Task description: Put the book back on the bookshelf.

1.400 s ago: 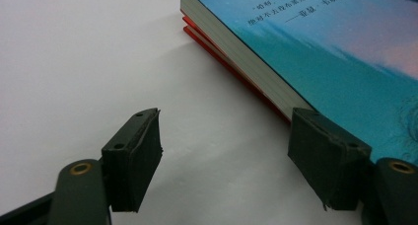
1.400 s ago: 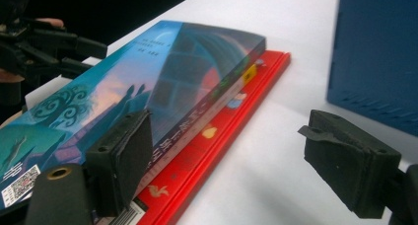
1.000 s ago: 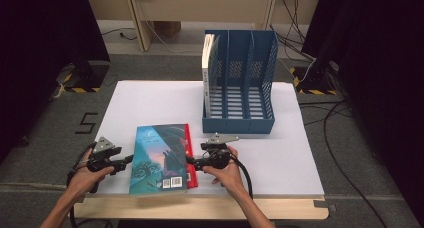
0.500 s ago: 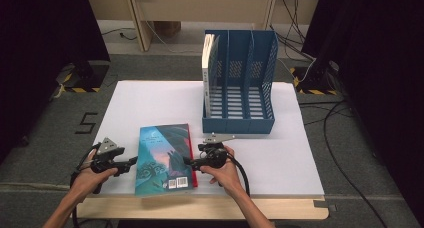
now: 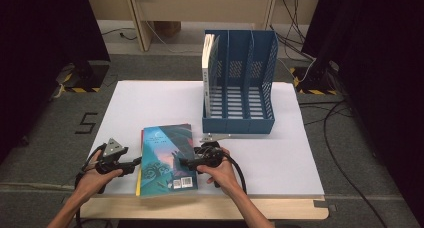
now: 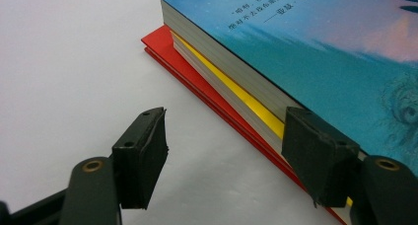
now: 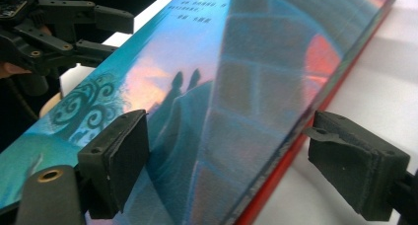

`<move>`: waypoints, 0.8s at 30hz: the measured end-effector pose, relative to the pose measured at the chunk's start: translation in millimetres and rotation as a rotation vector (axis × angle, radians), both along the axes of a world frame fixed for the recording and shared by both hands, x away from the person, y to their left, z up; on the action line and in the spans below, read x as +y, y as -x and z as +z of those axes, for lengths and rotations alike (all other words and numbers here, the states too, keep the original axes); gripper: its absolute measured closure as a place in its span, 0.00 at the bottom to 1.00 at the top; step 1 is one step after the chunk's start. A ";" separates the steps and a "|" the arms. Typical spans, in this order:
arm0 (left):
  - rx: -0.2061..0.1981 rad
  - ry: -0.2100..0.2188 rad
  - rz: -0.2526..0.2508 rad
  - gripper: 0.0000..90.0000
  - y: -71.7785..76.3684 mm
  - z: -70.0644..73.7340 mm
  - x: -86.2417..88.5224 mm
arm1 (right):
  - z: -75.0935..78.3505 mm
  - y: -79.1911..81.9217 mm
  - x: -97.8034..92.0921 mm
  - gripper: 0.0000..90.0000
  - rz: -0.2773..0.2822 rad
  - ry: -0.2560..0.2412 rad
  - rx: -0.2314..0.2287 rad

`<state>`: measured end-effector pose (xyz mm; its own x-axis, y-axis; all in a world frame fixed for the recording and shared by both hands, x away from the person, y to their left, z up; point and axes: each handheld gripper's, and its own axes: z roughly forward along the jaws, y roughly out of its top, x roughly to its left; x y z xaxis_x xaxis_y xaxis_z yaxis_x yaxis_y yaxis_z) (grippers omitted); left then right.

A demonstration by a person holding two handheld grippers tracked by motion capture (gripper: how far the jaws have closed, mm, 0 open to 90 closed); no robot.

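Observation:
A stack of books (image 5: pixel 166 158) lies flat near the front edge of the white table (image 5: pixel 150 103). A teal-covered book (image 6: pixel 320 42) lies on top, with a yellow one (image 6: pixel 231 84) and a red one (image 6: pixel 182 72) under it. My left gripper (image 5: pixel 136 163) is at the stack's left edge, open (image 6: pixel 226 156); one jaw is at the teal book's edge, the other over bare table. My right gripper (image 5: pixel 183 163) is at the right edge, open (image 7: pixel 236 161). One of its jaws is over the teal cover (image 7: pixel 197 87) and the other is beyond the red spine edge.
A blue file rack (image 5: pixel 239 83) with three slots stands behind the stack at the table's back right. A white-paged book (image 5: pixel 207 63) stands upright in its leftmost slot. Cables trail from both grippers toward the front edge.
Both grippers have moved inward toward the stack, the left one rightward and the right one leftward. The books have not moved.

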<state>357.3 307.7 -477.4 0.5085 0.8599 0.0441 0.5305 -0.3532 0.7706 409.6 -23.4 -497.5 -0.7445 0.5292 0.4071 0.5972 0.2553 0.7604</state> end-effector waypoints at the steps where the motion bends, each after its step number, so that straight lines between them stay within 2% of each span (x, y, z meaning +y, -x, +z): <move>1: 0.000 0.001 0.000 0.37 0.0 -0.1 0.1 | -0.5 0.0 1.1 0.16 0.002 0.003 0.002; 8: 0.002 0.007 -0.002 0.35 -0.9 -0.6 1.0 | -5.8 -4.6 3.5 0.15 0.011 -0.035 0.060; 13: 0.007 0.013 -0.001 0.35 -1.5 -0.9 1.6 | -2.8 -4.4 6.4 0.15 0.009 -0.008 0.056; 16: 0.014 0.019 0.002 0.35 -1.7 -1.3 2.1 | -1.8 -4.7 5.0 0.20 0.003 -0.013 0.057; 18: 0.018 0.012 0.006 0.37 -2.4 -2.4 2.3 | 0.6 -3.8 4.0 0.27 -0.001 -0.023 0.018; 20: 0.020 0.005 0.007 0.41 -3.6 -4.0 1.7 | 5.7 -3.1 3.6 0.35 0.002 -0.058 -0.020; 23: 0.009 -0.013 0.007 0.46 -3.7 -4.7 -0.3 | 14.0 -1.7 6.4 0.43 0.055 -0.097 -0.068; 24: 0.009 -0.023 0.004 0.48 -3.5 -4.5 -0.5 | 16.6 -0.9 8.5 0.44 0.057 -0.093 -0.073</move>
